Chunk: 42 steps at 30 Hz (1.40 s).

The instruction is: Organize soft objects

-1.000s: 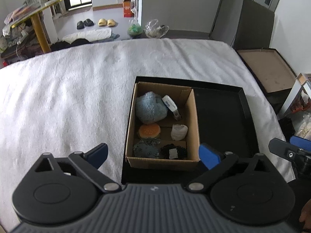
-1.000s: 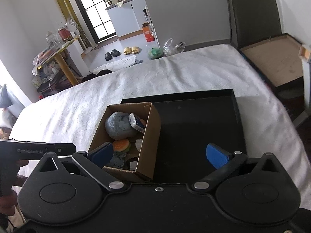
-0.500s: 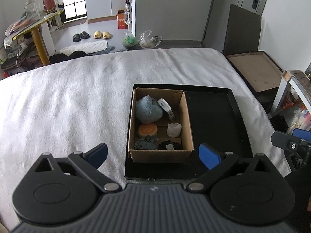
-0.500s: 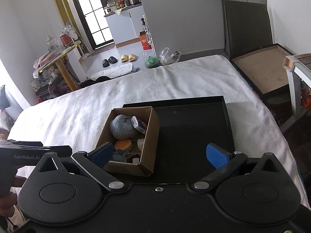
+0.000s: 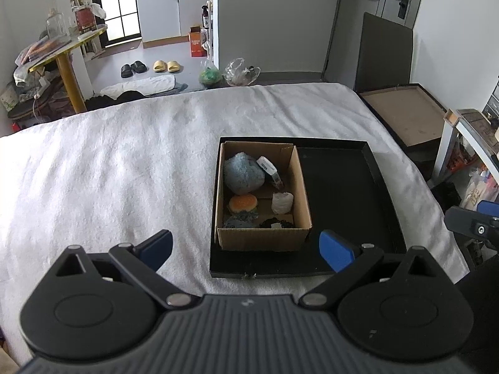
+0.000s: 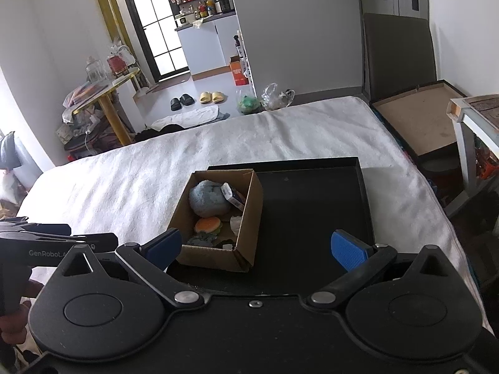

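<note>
A cardboard box (image 5: 265, 238) (image 6: 248, 218) stands in the left half of a black tray (image 5: 340, 199) (image 6: 312, 205) on a white towel-covered bed. In the box lie a blue fluffy ball (image 5: 243, 173) (image 6: 209, 198), a burger toy (image 5: 243, 203) (image 6: 208, 225), a white wad (image 5: 282, 202), a small white packet (image 5: 268, 168), and dark soft things at the near wall. My left gripper (image 5: 246, 246) is open and empty, held back above the tray's near edge. My right gripper (image 6: 255, 246) is open and empty, behind the box and tray.
The white bed (image 5: 109, 171) stretches left and far. A brown open case (image 5: 408, 115) and a small table (image 5: 474, 131) stand off the right edge. Slippers, bags and a yellow-legged table (image 5: 62, 59) stand on the floor beyond the bed.
Both grippers have drawn back and up from the box, which now looks smaller and farther. Both stay open. The things in the box have not moved.
</note>
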Each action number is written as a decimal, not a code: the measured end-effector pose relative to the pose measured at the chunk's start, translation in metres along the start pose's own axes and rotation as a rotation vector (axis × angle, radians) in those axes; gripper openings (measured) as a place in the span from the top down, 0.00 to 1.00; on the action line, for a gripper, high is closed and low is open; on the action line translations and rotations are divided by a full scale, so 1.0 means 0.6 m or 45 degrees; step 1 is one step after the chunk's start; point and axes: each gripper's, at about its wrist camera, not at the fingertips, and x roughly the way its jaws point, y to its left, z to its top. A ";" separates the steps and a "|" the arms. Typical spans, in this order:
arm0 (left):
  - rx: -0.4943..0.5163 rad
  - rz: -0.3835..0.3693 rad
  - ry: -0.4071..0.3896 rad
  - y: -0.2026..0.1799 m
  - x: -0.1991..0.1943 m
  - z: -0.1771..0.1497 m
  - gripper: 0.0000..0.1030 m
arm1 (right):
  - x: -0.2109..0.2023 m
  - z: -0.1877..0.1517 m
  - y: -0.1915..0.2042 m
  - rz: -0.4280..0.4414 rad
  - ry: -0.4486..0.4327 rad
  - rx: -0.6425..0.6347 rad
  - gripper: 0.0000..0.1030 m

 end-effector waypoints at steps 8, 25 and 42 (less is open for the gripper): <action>0.000 0.005 -0.019 0.001 -0.020 -0.016 0.03 | -0.018 -0.013 0.001 0.000 -0.005 -0.003 0.00; 0.016 -0.017 -0.053 -0.003 -0.055 -0.042 0.03 | -0.054 -0.031 -0.016 0.006 -0.042 0.010 0.00; 0.026 -0.035 -0.056 -0.015 -0.067 -0.053 0.03 | -0.054 -0.043 -0.022 0.022 -0.043 -0.007 0.00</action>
